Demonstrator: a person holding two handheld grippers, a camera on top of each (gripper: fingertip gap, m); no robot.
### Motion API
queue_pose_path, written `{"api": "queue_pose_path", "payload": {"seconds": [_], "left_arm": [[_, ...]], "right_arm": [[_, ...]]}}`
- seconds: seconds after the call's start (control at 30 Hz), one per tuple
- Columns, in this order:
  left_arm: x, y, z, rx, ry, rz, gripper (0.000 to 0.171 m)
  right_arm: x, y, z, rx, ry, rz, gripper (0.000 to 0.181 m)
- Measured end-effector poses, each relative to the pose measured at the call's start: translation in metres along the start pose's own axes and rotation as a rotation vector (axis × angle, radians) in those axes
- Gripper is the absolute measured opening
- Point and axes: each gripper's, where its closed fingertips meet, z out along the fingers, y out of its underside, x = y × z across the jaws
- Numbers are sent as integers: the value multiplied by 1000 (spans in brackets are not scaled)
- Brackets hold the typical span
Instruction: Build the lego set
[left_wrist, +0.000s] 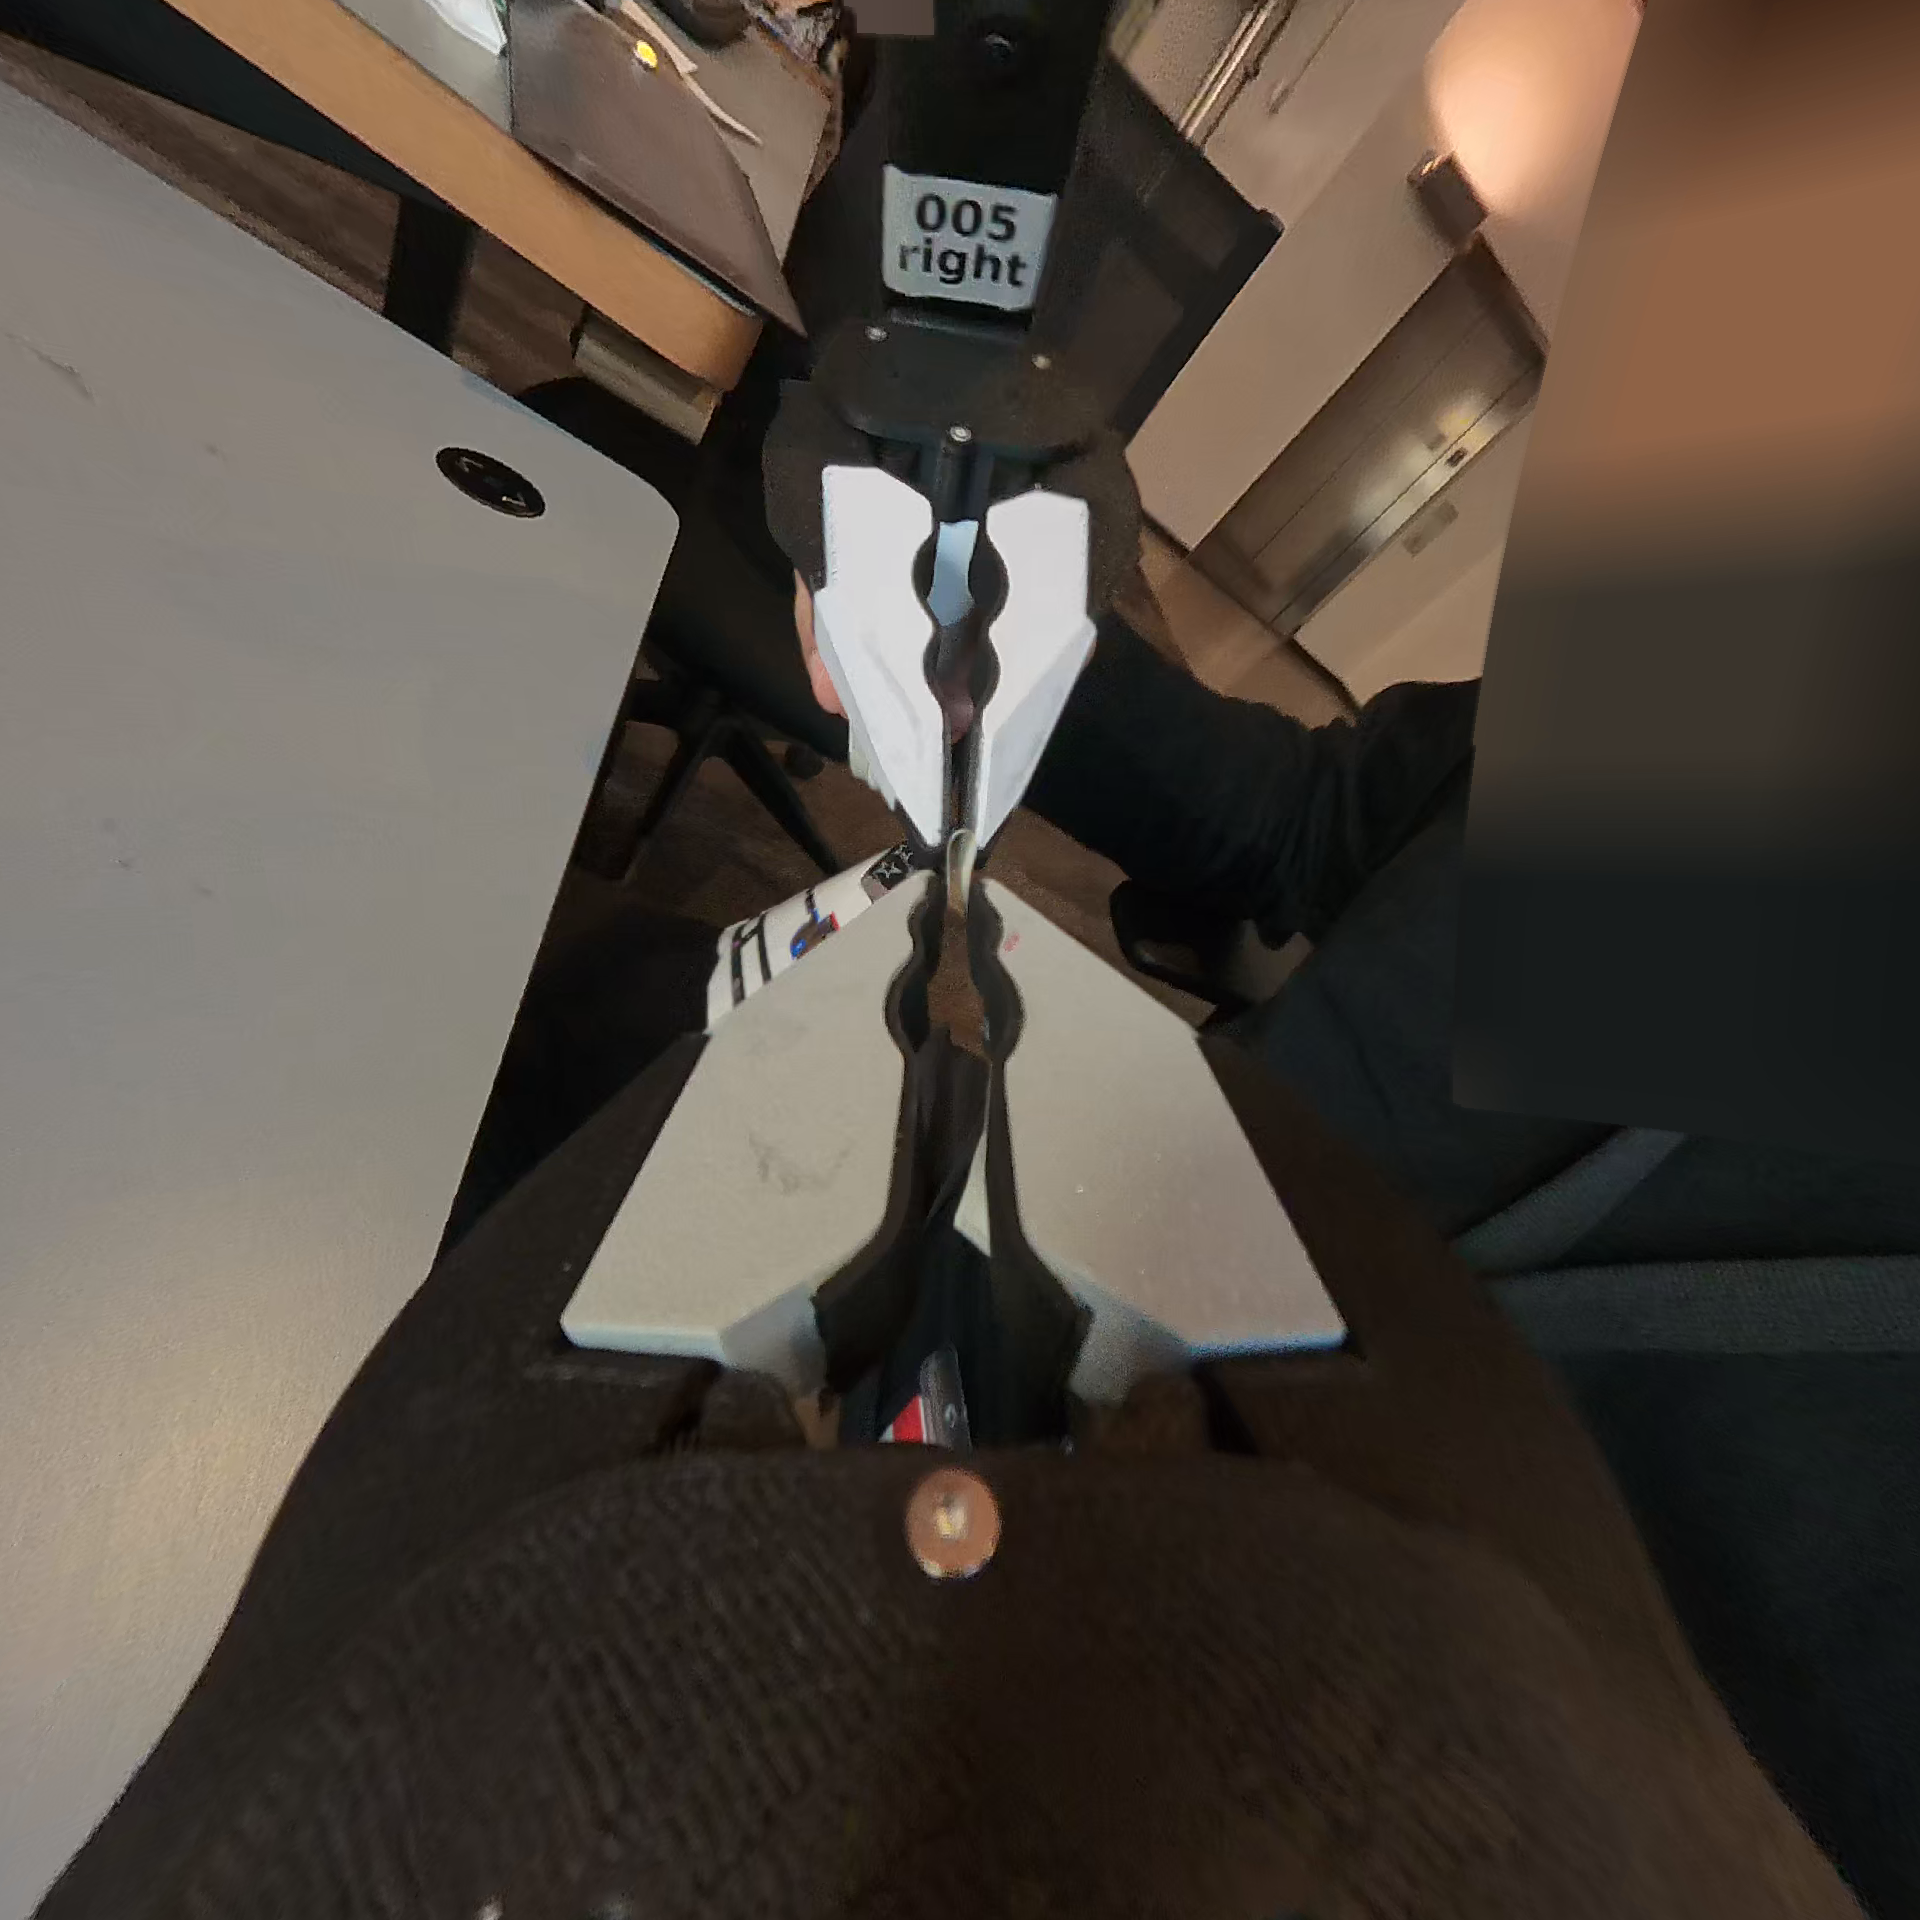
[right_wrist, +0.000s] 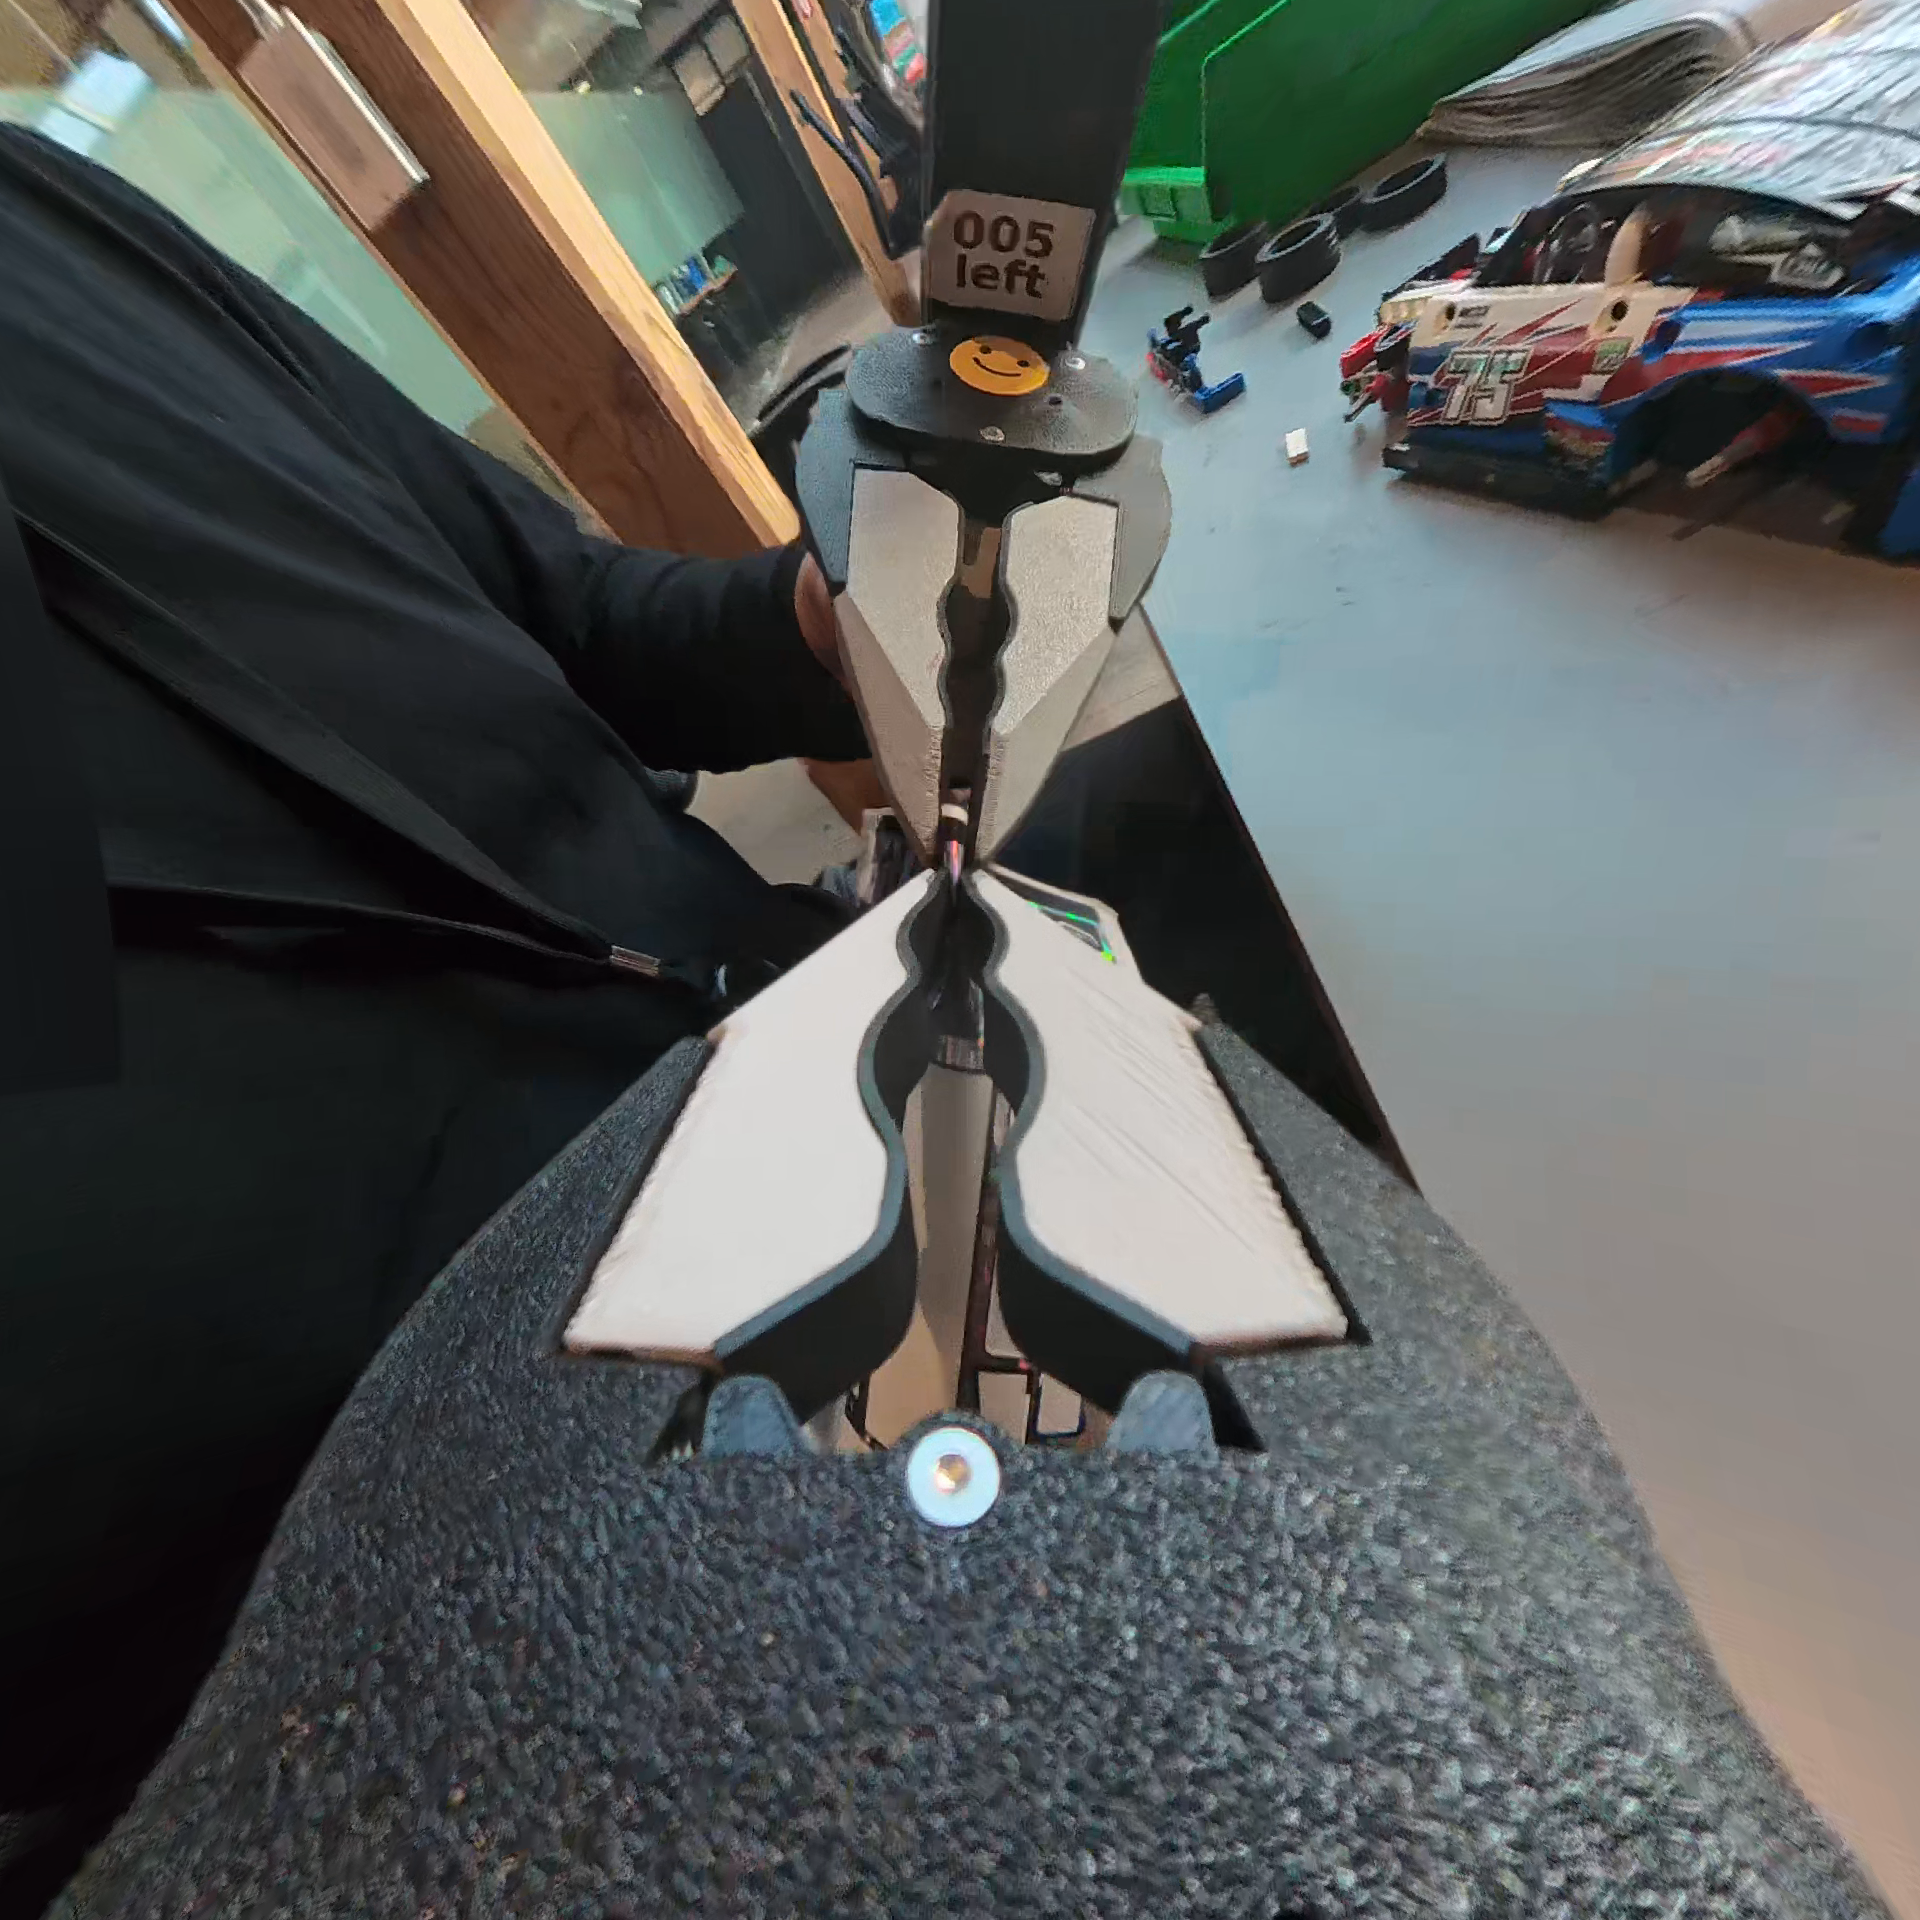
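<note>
My two grippers meet tip to tip off the table's edge, in front of a person in dark clothes. A thin printed sticker sheet (left_wrist: 781, 940) is held edge-on between them; it also shows in the right wrist view (right_wrist: 940, 1132). My left gripper (left_wrist: 951, 883) is shut on one end of it and shows at the top of the right wrist view (right_wrist: 956, 821). My right gripper (right_wrist: 951, 883) is shut on the other end and shows in the left wrist view (left_wrist: 961, 831). The blue, white and red lego car (right_wrist: 1662, 353) stands on the grey table (right_wrist: 1507, 831), far from both grippers.
Several black tyres (right_wrist: 1299, 244), a small blue and black part (right_wrist: 1195, 358) and a white piece (right_wrist: 1296, 447) lie near the car. A green bin (right_wrist: 1299, 94) stands behind them. In the left wrist view the table (left_wrist: 260, 831) lies to the left, and a dark sleeve (left_wrist: 1247, 790) to the right.
</note>
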Motion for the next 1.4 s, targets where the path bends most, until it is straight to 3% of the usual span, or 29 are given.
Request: {"api": "queue_pose_path", "payload": {"seconds": [0.17,0.27,0.4,0.5,0.6,0.8,0.97,1.07,1.17,1.3,1.4], "left_arm": [[0,16,-2,-79,-76,10,0],[-10,16,-6,-36,-134,-87,0],[-10,18,-6,79,-51,-279,0],[-6,22,-4,111,3,-352,0],[-2,25,-3,138,36,-411,0],[8,38,-1,135,48,-460,0],[9,60,-4,62,-12,-423,0],[8,61,-11,35,-63,-300,0],[16,52,-16,7,-57,-209,1],[2,73,-20,-166,-190,-117,4],[4,86,-22,-223,-191,-132,8]], "right_arm": [[-1,9,8,-12,-54,83,1],[8,13,12,-14,37,51,12],[4,10,9,-26,196,-142,22],[2,11,10,-74,266,-250,20],[1,23,17,-138,283,-270,18],[-11,34,28,-124,223,-215,9],[-16,53,42,-118,90,-51,6],[-17,63,48,-115,-6,72,1],[-15,67,52,-110,-41,126,1],[-13,63,50,-86,-59,170,3],[-7,62,44,-80,-17,162,3]]}}
